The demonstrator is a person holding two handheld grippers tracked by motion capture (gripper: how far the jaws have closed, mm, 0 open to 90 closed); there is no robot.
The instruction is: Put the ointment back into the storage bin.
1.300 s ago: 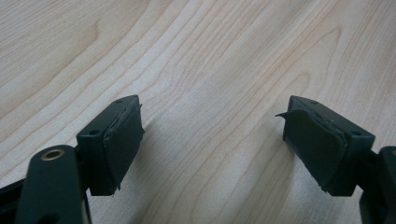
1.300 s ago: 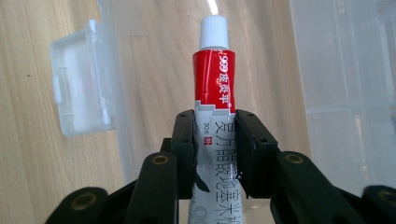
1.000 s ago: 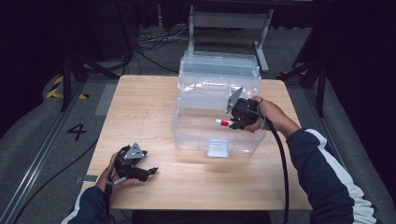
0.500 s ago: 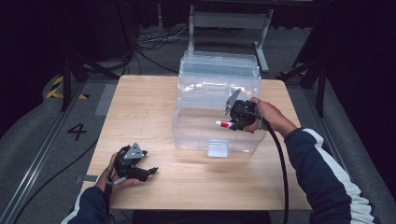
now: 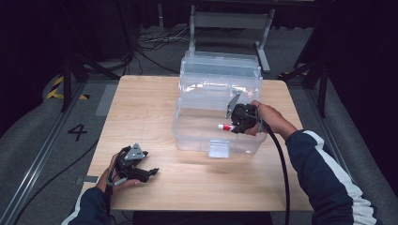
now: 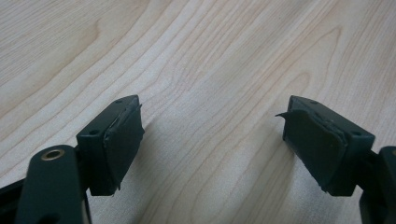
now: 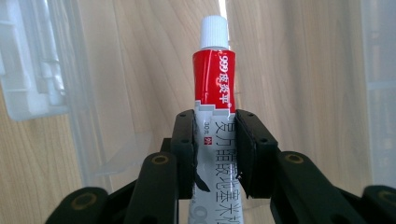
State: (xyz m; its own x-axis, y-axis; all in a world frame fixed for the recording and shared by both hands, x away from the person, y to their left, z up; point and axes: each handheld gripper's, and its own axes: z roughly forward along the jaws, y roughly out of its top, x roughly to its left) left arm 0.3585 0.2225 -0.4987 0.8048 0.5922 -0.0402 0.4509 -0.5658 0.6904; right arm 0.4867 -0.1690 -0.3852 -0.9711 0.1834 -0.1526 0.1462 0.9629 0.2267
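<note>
- Left gripper [image 5: 151, 172] rests low at the near left of the counter [image 5: 141, 108], its fingers [image 6: 116, 144] apart with only bare wood grain between them. It holds nothing and is well apart from the work. Risk here is small: if this hand does not steady the bin when needed, the bin has nothing else to brace it.
- Clear plastic bin [image 5: 206, 136] stands at the middle of the counter, toward the far side, lid open and leaning away at the back. It looks light; a knock from the gripper against a wall could slide it. The walls are transparent and glossy, so the rim is easy to misjudge.
- Tube [image 7: 214, 84] is over the open bin, toward its right near part, carried roughly level with the cap pointing left in the high view. It is held, not resting on anything I can see.
- Tube looks: a small ointment-type tube, white screw cap, red band below it with white print, then a pale body with dark characters. The body looks soft and slightly flattened.
- Right gripper [image 5: 233, 127] is at the right of the bin; its fingers [image 7: 184, 149] are clamped on the tube's pale body, below the red band.
- Risks at the grip: a slim, smooth tube could pivot or slip; too hard a squeeze could dent it. Released too high, it could bounce or roll inside the bin.
</note>
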